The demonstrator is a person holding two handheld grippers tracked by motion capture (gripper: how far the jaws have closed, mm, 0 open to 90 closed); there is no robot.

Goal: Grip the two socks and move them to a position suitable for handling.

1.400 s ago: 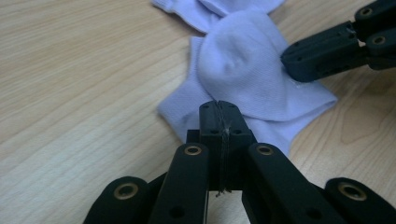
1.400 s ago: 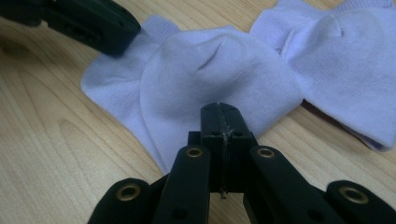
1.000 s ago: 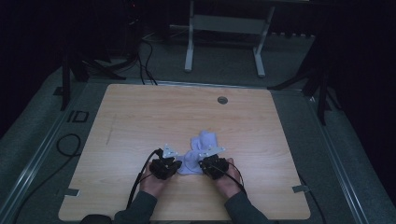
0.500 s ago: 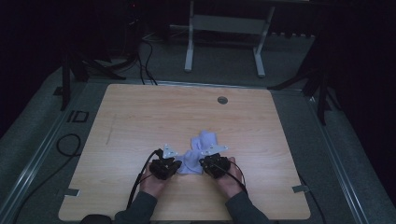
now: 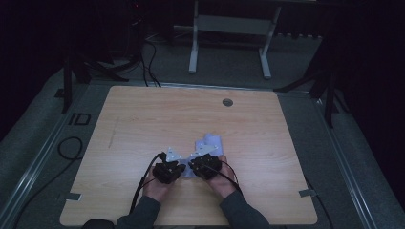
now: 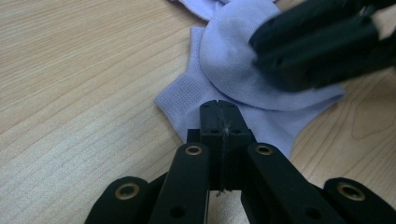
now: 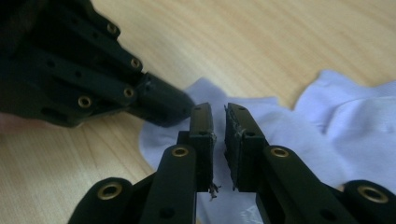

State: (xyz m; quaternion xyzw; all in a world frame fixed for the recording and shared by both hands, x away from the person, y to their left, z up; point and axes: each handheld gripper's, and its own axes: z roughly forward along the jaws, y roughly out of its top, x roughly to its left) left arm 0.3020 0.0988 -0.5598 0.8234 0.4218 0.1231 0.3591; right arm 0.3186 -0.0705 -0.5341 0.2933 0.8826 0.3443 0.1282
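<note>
A pale lilac sock (image 5: 208, 143) lies crumpled on the wooden table (image 5: 143, 124), just ahead of both hands. My left gripper (image 5: 168, 170) is shut, and its tips (image 6: 219, 108) rest on the ribbed cuff of the sock (image 6: 233, 70), which lies flat there; no fabric shows between the jaws. My right gripper (image 5: 205, 164) hovers low over the sock (image 7: 299, 135), and its jaws (image 7: 218, 116) stand a narrow gap apart with nothing between them. The two grippers nearly touch: the left gripper's black tip (image 7: 159, 100) sits at the sock's edge, close to my right jaws.
A round grommet hole (image 5: 228, 102) is set near the table's far edge. Cables (image 5: 143, 183) trail from the grippers toward the near edge. Beyond the table stand a grey frame (image 5: 229, 28) and dark tripod legs (image 5: 329, 90).
My right gripper has shifted slightly left, closer to the left gripper. The sock and the left gripper have barely moved.
</note>
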